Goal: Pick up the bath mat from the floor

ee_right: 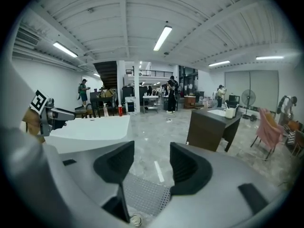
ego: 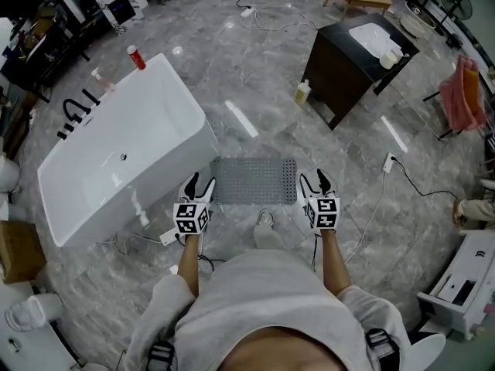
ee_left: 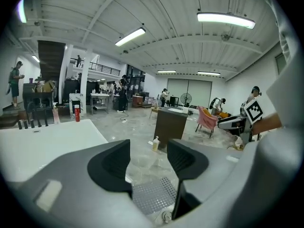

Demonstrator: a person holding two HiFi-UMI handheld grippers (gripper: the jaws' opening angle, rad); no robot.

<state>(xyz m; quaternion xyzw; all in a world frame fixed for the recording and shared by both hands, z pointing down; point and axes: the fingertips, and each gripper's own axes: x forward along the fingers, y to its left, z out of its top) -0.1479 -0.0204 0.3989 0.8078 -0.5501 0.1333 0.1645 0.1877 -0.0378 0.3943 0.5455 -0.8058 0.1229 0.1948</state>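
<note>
Open studio hall, mock bathroom set: bathtub (ego: 116,157), dark vanity (ego: 352,64), marble floor (ego: 255,76), strip lights (ee_right: 162,37), mezzanine (ee_right: 149,72).

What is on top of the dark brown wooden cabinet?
On the dark brown wooden cabinet sit a white rectangular basin and a white cup at its corner. What the cup holds and the cabinet's inside cannot be seen.

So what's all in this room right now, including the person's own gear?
bath mat: one, grey, flat on the floor ahead of the person
bathtub: one, white, left of the mat
bottle: one, red, on the bathtub's far rim
cabinet: one, dark brown with a white basin, beyond the mat to the right
soap bottle: one, yellowish, on the floor beside the cabinet
cloth: one, pink, draped at the right edge
left claw: one, black and white, open, empty
right claw: one, black and white, open, empty
</note>
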